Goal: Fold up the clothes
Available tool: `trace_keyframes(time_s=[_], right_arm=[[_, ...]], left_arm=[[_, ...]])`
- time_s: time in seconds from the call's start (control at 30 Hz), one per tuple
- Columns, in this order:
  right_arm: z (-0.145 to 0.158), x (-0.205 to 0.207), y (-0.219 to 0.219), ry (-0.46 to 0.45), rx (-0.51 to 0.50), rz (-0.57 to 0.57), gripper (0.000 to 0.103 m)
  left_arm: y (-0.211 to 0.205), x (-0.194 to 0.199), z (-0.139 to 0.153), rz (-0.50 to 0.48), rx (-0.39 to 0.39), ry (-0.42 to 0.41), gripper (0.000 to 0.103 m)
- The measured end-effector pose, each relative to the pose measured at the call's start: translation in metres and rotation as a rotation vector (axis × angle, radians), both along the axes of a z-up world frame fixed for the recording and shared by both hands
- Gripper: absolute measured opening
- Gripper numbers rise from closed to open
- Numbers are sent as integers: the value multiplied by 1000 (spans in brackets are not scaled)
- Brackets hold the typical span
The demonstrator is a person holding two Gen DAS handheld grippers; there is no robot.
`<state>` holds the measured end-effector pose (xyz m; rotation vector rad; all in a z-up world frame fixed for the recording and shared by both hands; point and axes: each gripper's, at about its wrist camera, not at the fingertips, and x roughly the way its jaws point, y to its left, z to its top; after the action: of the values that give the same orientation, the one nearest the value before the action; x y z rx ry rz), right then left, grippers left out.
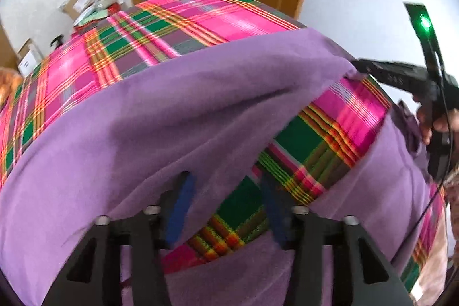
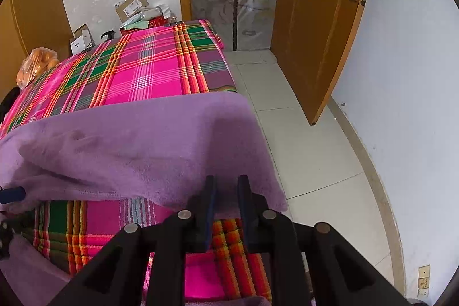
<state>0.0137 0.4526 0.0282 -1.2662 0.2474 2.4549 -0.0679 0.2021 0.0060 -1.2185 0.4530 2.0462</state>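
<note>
A purple fleece cloth (image 1: 143, 119) (image 2: 143, 139) lies across a bed with a pink plaid sheet (image 1: 172, 27) (image 2: 137, 76). Its near edge is raised and folded back, so plaid shows beneath it. My right gripper (image 2: 227, 179) is shut on that edge near the cloth's right corner. In the left wrist view the right gripper (image 1: 355, 68) pinches the corner. My left gripper (image 1: 225, 177) straddles the same edge further left. Its left pad lies on the fleece, and a strip of plaid shows before the right pad. One of its blue fingers (image 2: 11, 194) shows at the right wrist view's left border.
A wooden door (image 2: 315, 19) stands ajar beyond the bed's right side, above pale floor tiles (image 2: 301, 148). Cardboard boxes (image 2: 132, 5) and an orange bag (image 2: 37, 62) sit past the far end of the bed. A hand (image 1: 436, 122) holds the right gripper's handle.
</note>
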Motion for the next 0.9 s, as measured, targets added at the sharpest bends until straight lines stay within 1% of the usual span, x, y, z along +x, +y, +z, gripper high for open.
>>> trace_keyframes(time_s=[0.03,0.07,0.1,0.13,0.3,0.37,0.43,0.47,0.53,0.57,0.63,0.67,0.73,0.77,0.8,0.83,0.87,0.9], right_arm=[[0,-1,0,-1,1,-1,16],[0,-1,-1,-1,1,-2,16],[0,-1,-1,-1,1,-3,16],[0,-1,-1,-1,1,-4,16],[3,3,0,10,-12,-23,16],[9,8,0,35,-3,-38,16],[16,13,-3,65,-6,-35,16],[20,16,-9,95,-18,3,16],[28,20,-27,149,-40,108,17],[30,20,-43,159,-27,181,17],[31,16,-69,152,1,290,17],[29,12,-79,143,-6,335,17],[25,4,-98,123,-24,423,21],[23,0,-109,123,-23,468,25],[22,-2,-115,122,-23,499,31],[21,-5,-123,113,-25,532,34],[18,-9,-131,101,-20,562,38],[16,-12,-138,89,-13,590,39]], left_arm=[[-2,-2,0,14,-1,3,19],[-4,-4,1,22,2,1,15],[-6,-5,1,25,9,-6,8],[-8,-5,2,26,17,-14,5],[-17,3,3,8,31,-23,0],[-22,5,5,10,40,-29,0],[-27,7,5,-1,60,-56,0],[-30,6,6,-1,73,-74,0],[-35,4,7,14,102,-110,1],[-37,4,8,26,112,-122,1],[-40,4,10,44,116,-131,4],[-41,4,11,53,119,-132,5],[-44,7,14,62,127,-136,8],[-46,9,16,64,127,-137,11],[-49,10,16,70,125,-130,24],[-51,12,17,77,121,-121,34],[-54,12,16,82,115,-117,34],[-55,12,16,87,108,-117,34]])
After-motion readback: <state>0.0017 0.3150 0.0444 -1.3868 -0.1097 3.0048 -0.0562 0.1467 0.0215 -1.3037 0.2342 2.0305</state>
